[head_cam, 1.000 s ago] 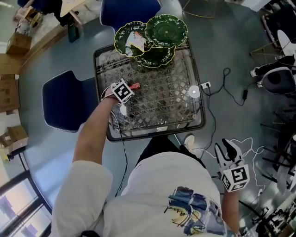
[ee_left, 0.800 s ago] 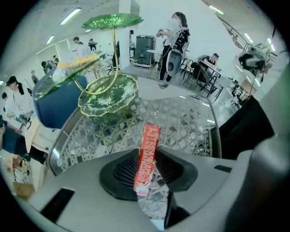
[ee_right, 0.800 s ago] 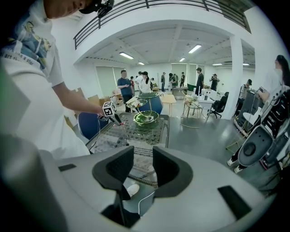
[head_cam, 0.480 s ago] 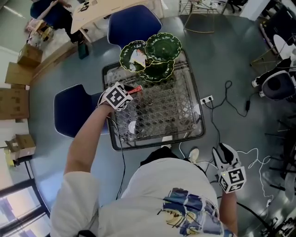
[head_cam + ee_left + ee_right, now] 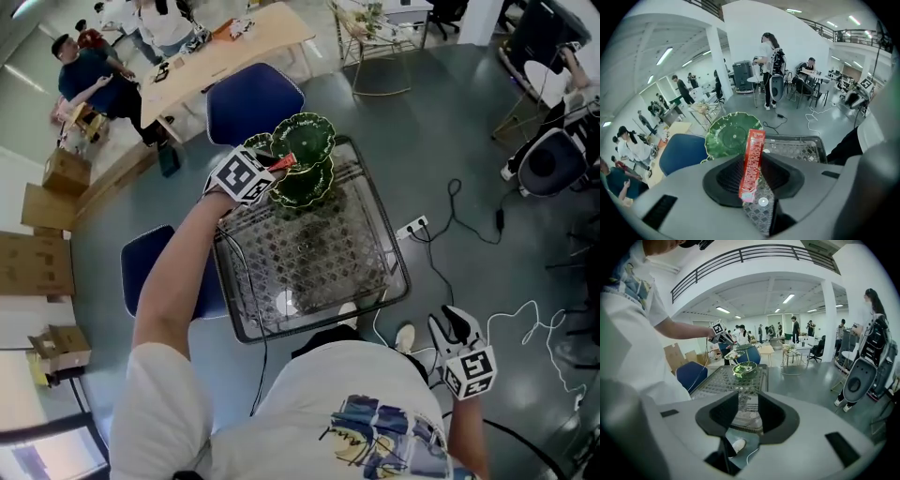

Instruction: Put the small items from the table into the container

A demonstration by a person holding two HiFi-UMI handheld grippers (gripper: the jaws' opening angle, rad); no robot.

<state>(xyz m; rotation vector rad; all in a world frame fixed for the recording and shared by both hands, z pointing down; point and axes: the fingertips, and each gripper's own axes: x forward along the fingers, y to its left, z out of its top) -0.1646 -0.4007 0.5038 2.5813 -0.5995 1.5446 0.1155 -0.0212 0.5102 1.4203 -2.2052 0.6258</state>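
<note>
My left gripper is shut on a red snack packet, held above the green leaf-shaped tiered dishes at the far end of the black mesh table. In the left gripper view the packet stands upright between the jaws, with the top green dish just beyond it. A small white round item lies on the mesh near the front edge. My right gripper hangs low at the person's right side over the floor, open with nothing between its jaws.
Two blue chairs stand at the table's far and left sides. A power strip and cable lie on the floor to the right. People sit at a wooden table behind. Cardboard boxes stand at the left.
My left gripper has lifted the red packet off the mesh table and carried it up and away to the green dishes. The right gripper has stayed low at the person's side.
</note>
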